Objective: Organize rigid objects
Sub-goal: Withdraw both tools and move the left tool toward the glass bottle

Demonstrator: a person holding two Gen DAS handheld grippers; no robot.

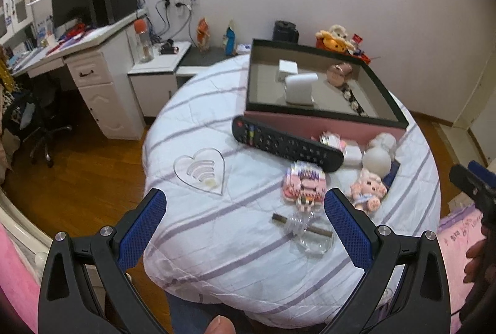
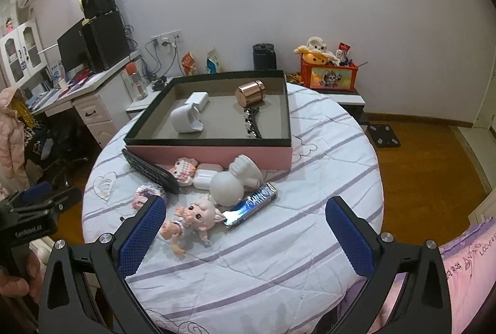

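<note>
1. Rigid objects are lying scattered on the striped cloth of the round desk [image 2: 310, 210], ahead of both grippers, and the pink box [image 2: 217, 152] beyond them is already holding a few pieces.
2. Right hand-held gripper [image 2: 245, 210] is hovering with its jaws wide apart and nothing between them; the left hand-held gripper [image 1: 245, 204] is likewise spread open and empty.
3. Just ahead of the right gripper, close to its left finger, a pig-faced doll [image 2: 195, 219] is lying on its side, its long axis running across the gap rather than along it.
4. Slightly farther out, a phone [image 2: 252, 204] is lying slantwise, touching the doll's head, with a white figurine [image 2: 235, 179] resting against its far end.
5. Ahead of the left gripper, near its right finger, a clear glass piece with a brown stick [image 1: 302, 224] is lying crosswise, and a pink block model [image 1: 305, 183] is sitting just beyond it.
6. Farther still from the left gripper, a black remote [image 1: 285, 143] is stretching diagonally in front of the box, and a clear heart tray [image 1: 203, 171] is lying off to the left.
7. Judging by position, the right gripper is nearer the doll and phone, while the left is nearer the stick and the block model; either would probably need turning so the jaws close across the object's narrow width.
8. Box is lying straight beyond both clusters, so any carry would be heading forward and over its near wall.
</note>
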